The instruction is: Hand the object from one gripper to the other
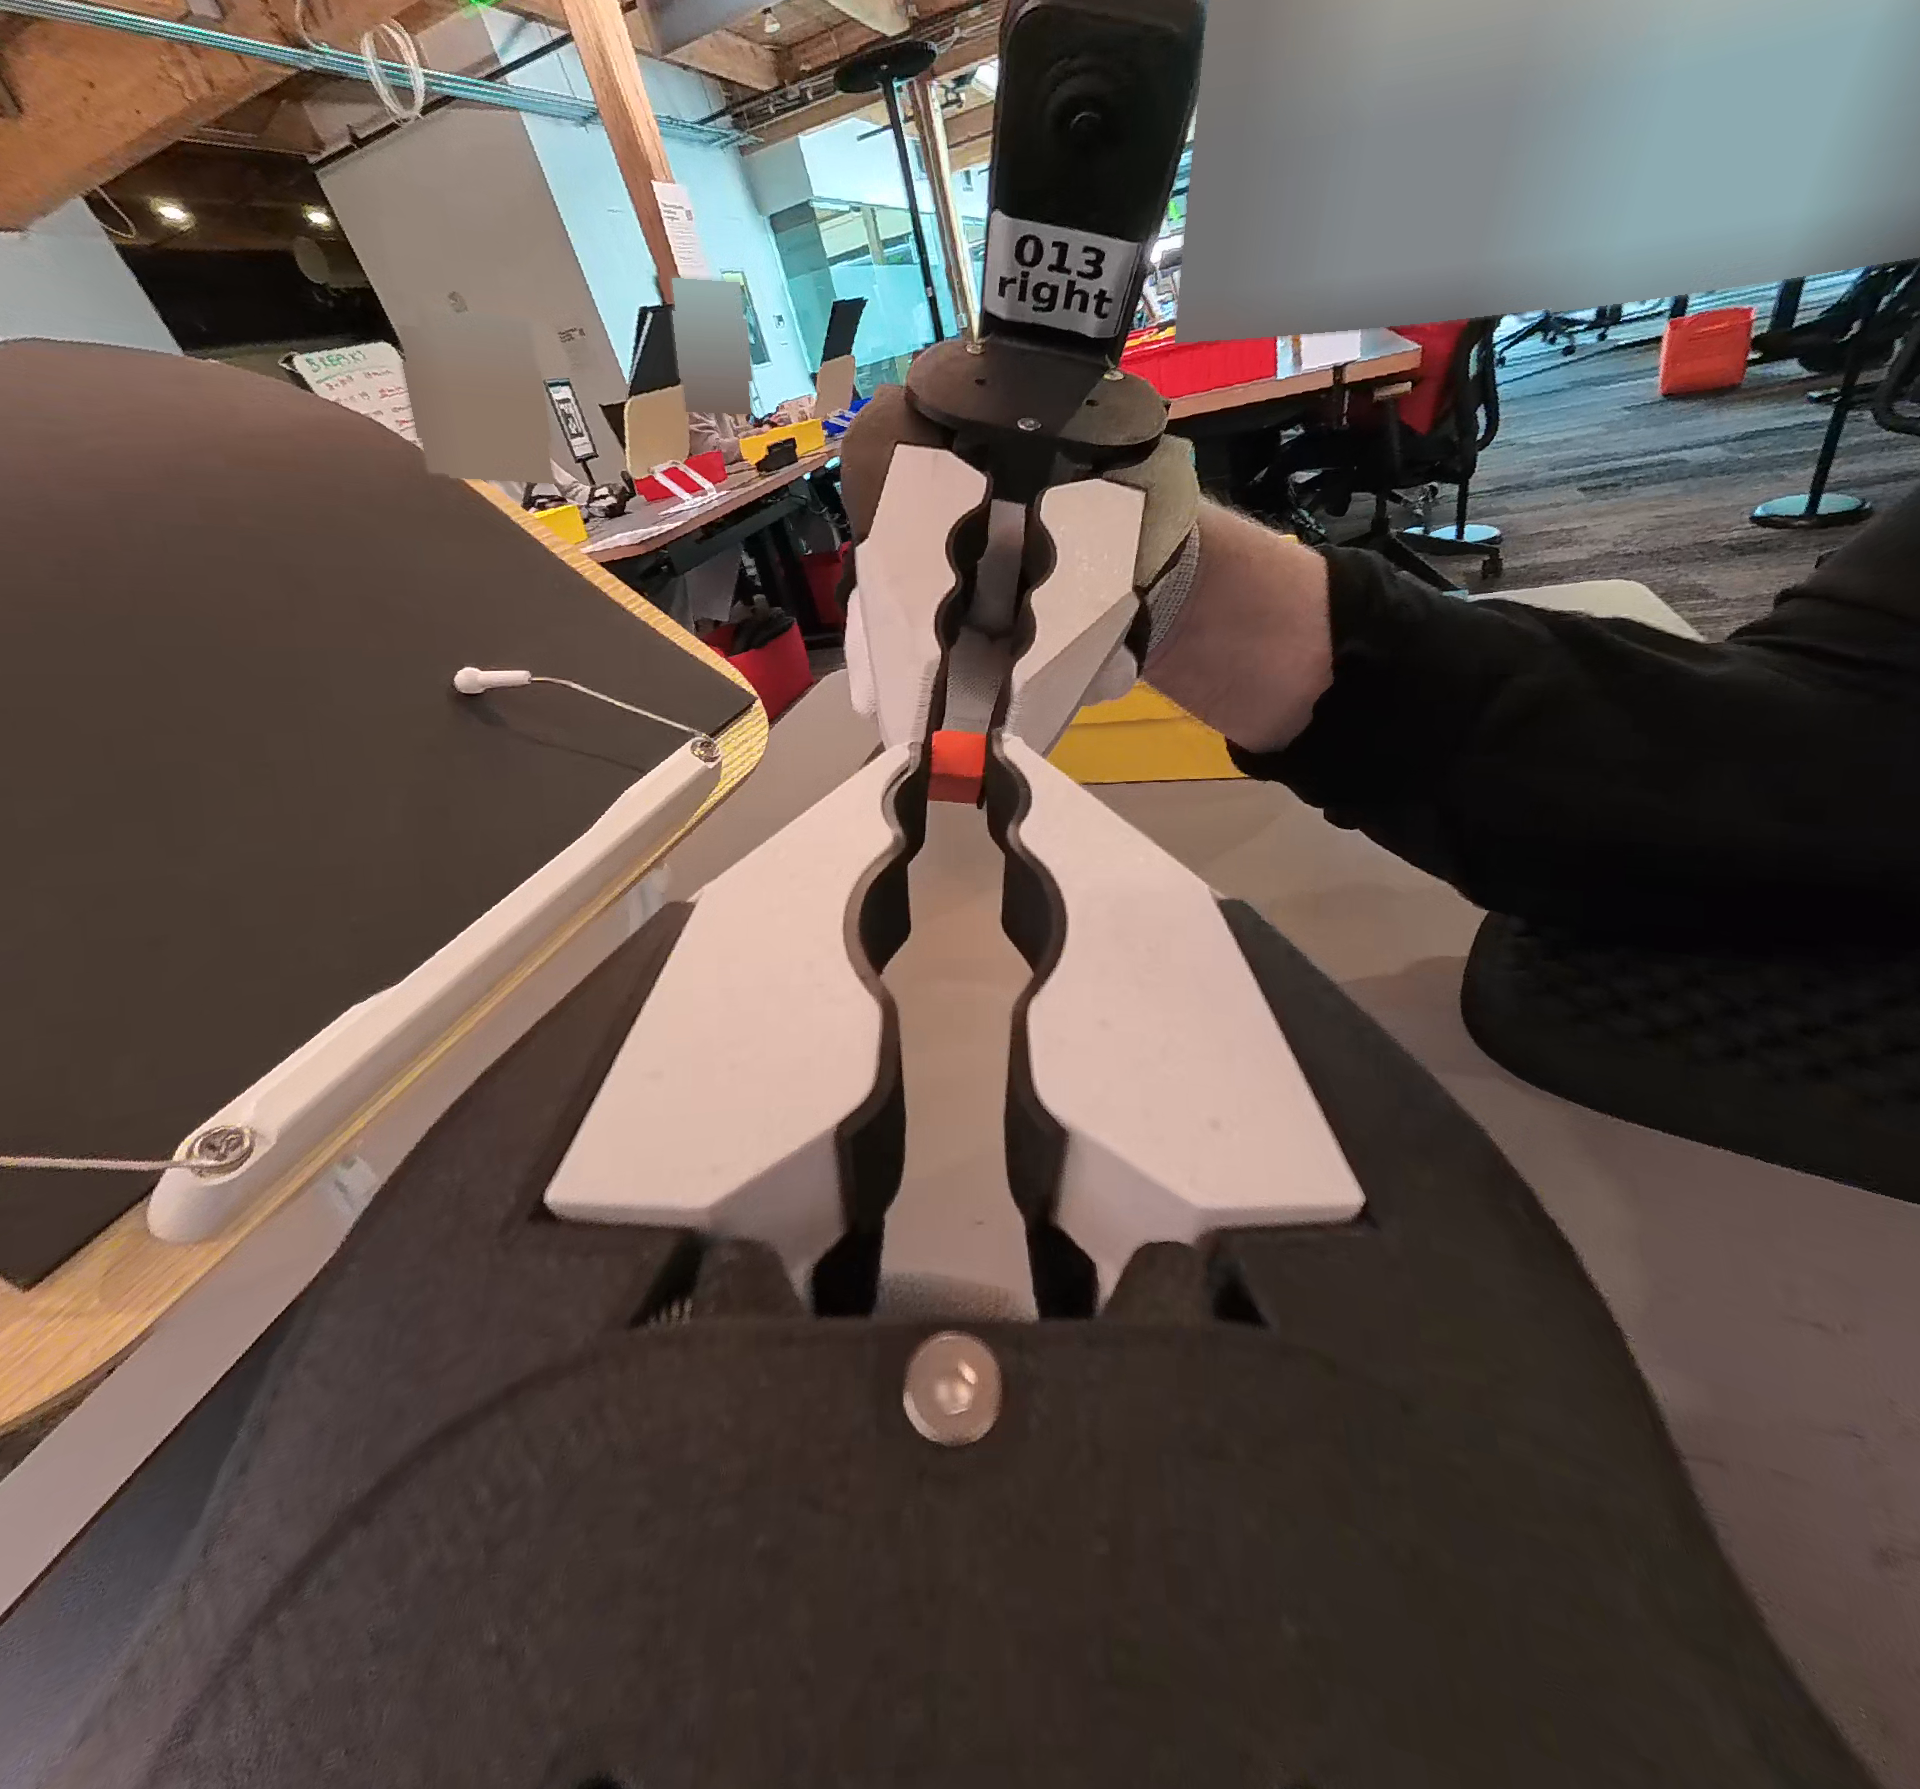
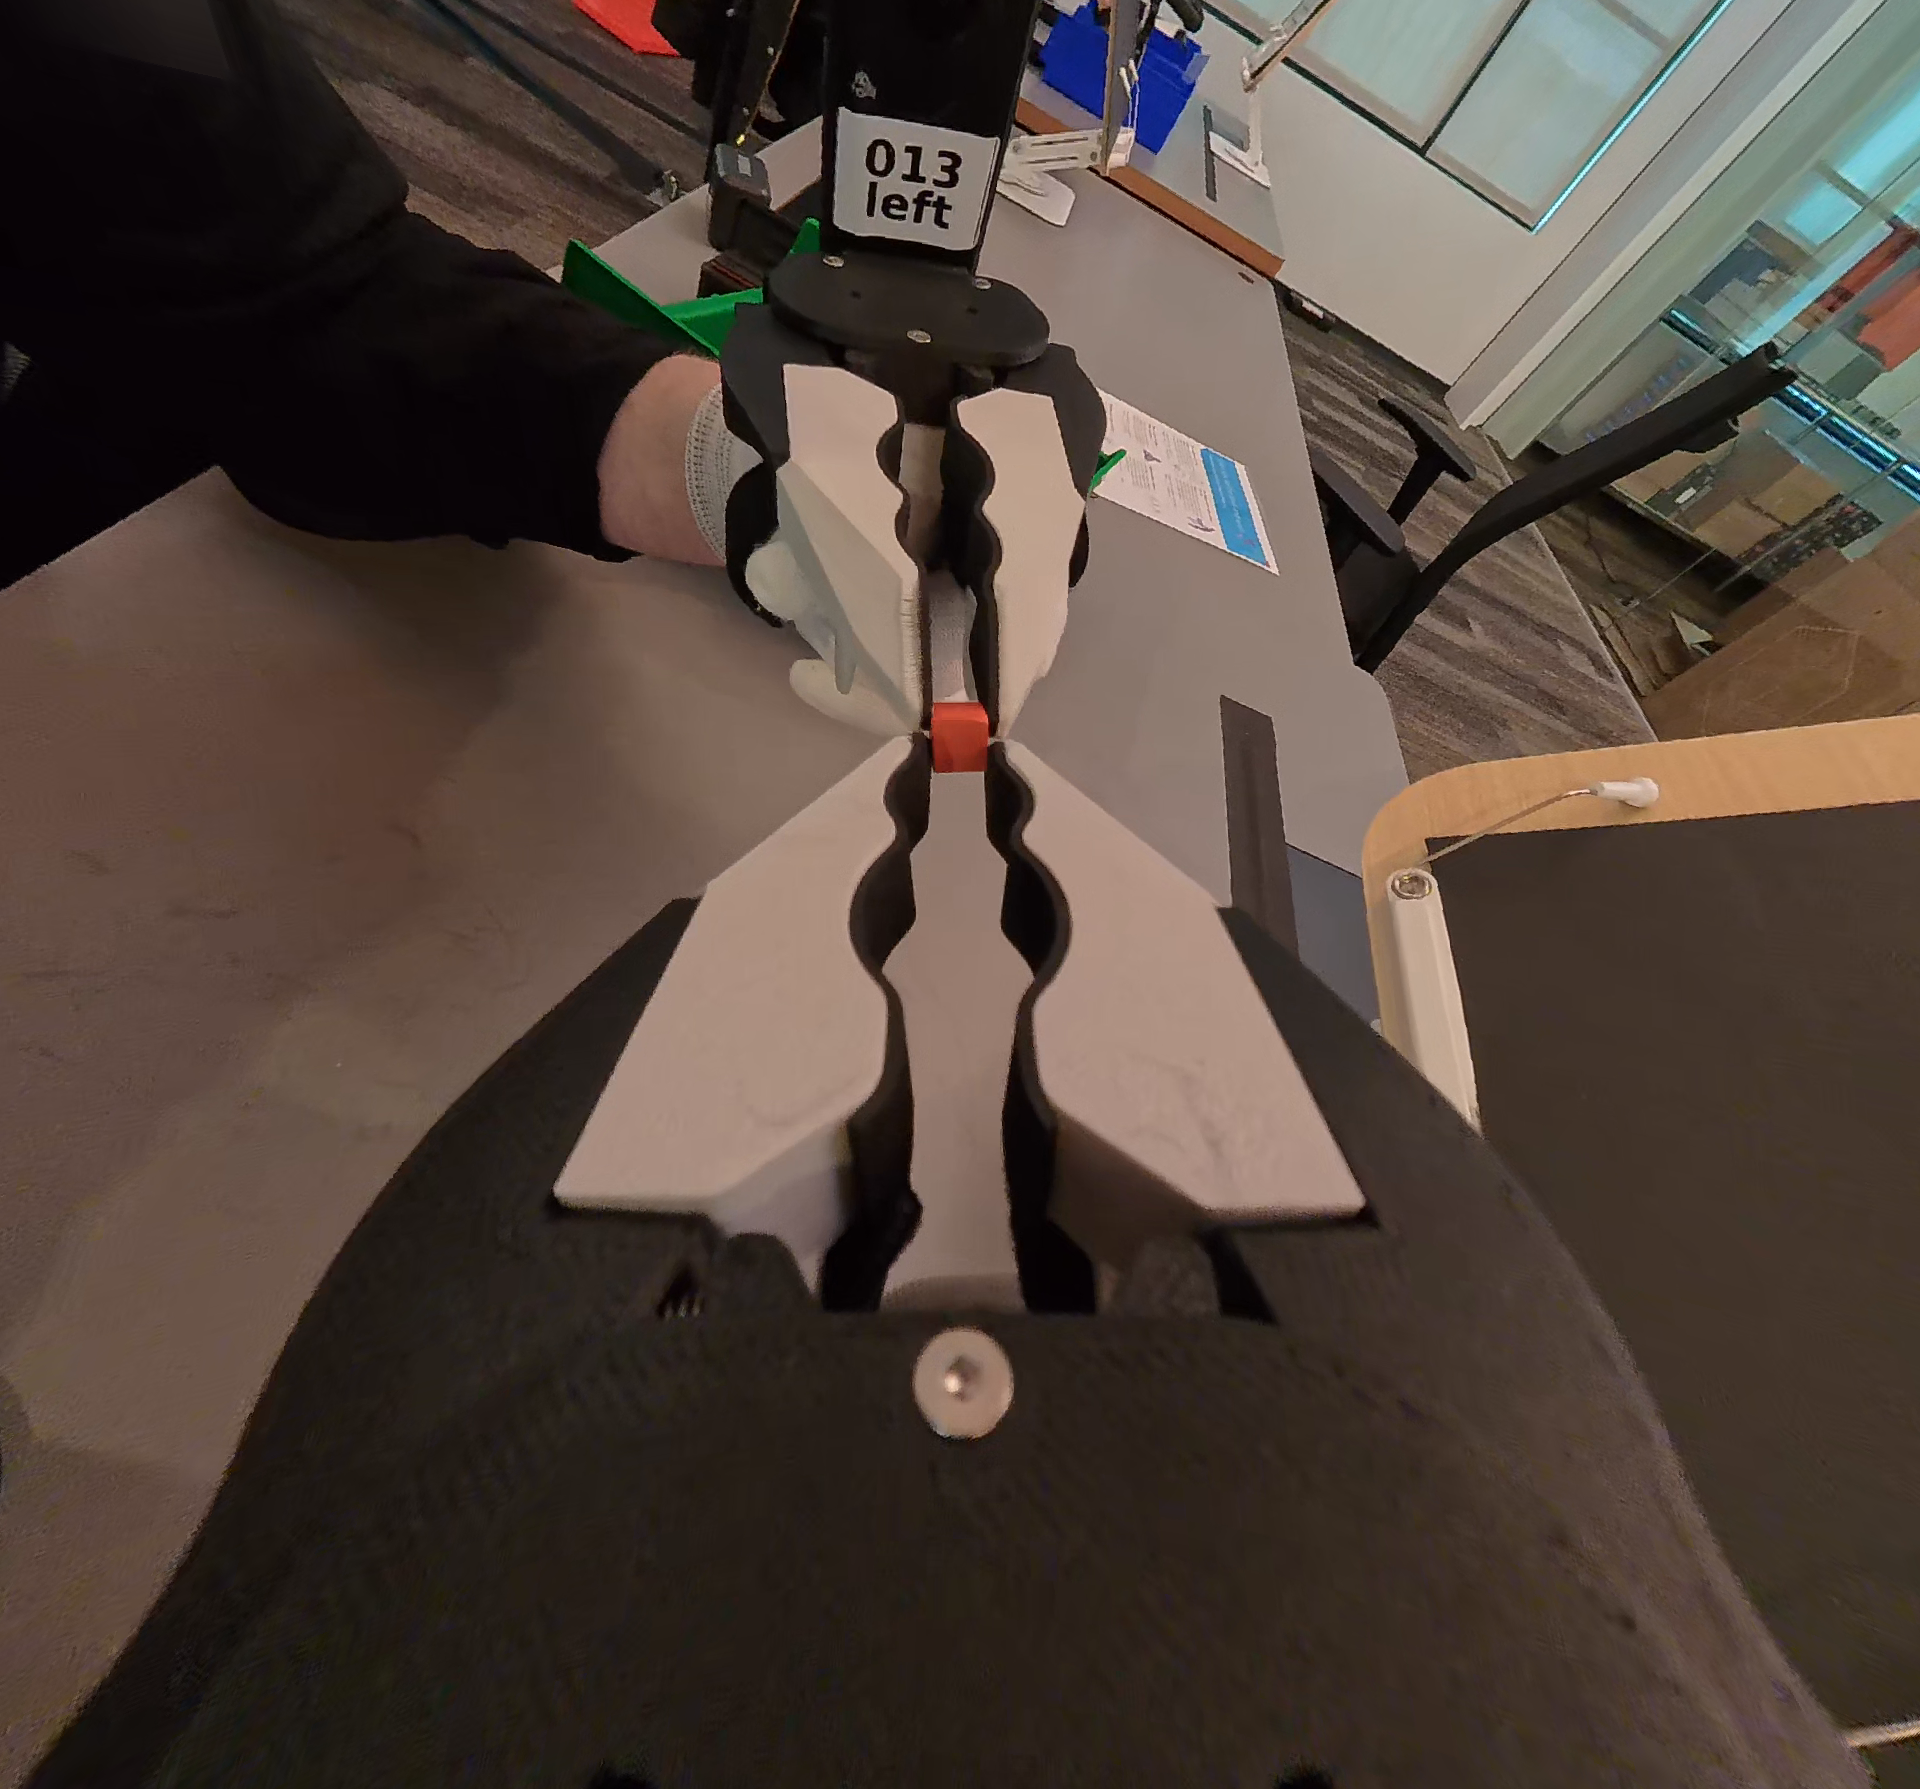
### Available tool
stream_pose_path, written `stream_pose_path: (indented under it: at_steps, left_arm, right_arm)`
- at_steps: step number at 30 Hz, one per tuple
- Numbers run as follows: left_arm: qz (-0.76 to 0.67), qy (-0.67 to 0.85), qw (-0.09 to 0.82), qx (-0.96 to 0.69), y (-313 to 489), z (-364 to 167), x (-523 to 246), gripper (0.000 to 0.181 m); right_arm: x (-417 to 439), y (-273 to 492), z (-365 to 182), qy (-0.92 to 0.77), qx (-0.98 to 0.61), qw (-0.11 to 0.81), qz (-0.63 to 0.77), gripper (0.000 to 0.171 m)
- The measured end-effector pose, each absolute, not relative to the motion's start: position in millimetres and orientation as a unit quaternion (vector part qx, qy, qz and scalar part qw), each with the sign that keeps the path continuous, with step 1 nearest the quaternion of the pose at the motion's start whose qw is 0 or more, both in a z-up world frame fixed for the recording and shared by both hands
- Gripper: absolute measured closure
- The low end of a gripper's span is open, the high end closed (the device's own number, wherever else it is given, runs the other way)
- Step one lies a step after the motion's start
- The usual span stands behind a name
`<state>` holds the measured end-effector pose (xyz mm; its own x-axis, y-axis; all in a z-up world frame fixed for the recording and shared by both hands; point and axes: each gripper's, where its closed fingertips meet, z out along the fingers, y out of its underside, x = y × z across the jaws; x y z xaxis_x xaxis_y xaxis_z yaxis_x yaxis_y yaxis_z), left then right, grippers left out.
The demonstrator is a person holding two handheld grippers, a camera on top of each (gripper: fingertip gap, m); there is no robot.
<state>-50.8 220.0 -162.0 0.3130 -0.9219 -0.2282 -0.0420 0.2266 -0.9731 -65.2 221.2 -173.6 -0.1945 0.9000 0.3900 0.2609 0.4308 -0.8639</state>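
Orange block (image 1: 957,769): small cube, held in mid-air above the grey table (image 2: 312,856), caught exactly where the two sets of tongs meet tip to tip.
Left gripper (image 1: 957,771): my near tool in the left wrist view; white fingers (image 1: 769,991) narrowed to the cube's width, tips pressed on its two side faces. I read it as clamped on the cube.
Right gripper (image 2: 957,740): same picture from the opposite side; tips flank the cube and touch it, jaws drawn in just as narrowly.
Alignment: both tools point nose to nose along one line, so each takes its own half of the cube without fingers colliding.
Stage: mid-handover, I judge; both appear to hold at once, and I cannot tell which one gives.
Risk: cube is small, overlap slim; releasing before the other grip is firm could drop it.
Black board (image 2: 1683,1116): right of the grippers, well apart, not involved.
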Motion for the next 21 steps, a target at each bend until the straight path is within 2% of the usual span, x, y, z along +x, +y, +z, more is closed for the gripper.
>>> stream_pose_path:
  at_steps: [9, 13, 17, 21]
  left_arm:
    - [-0.295, 0.497, 0.636, -0.512, 219, -167, -46, 0.167]
    - [-0.217, 0.55, 0.641, -0.49, 210, -172, -42, 0.166]
    - [-0.122, 0.637, 0.602, -0.465, 194, -195, -33, 0.166]
    - [-0.088, 0.678, 0.569, -0.457, 184, -210, -28, 0.164]
  right_arm:
    - [-58, 225, -185, -0.697, -0.44, 0.447, 0.347, 0.164]
    - [-49, 213, -203, -0.705, -0.452, 0.377, 0.396, 0.164]
    - [-40, 207, -227, -0.72, -0.473, 0.307, 0.404, 0.163]
    - [-38, 196, -239, -0.738, -0.474, 0.266, 0.4, 0.163]
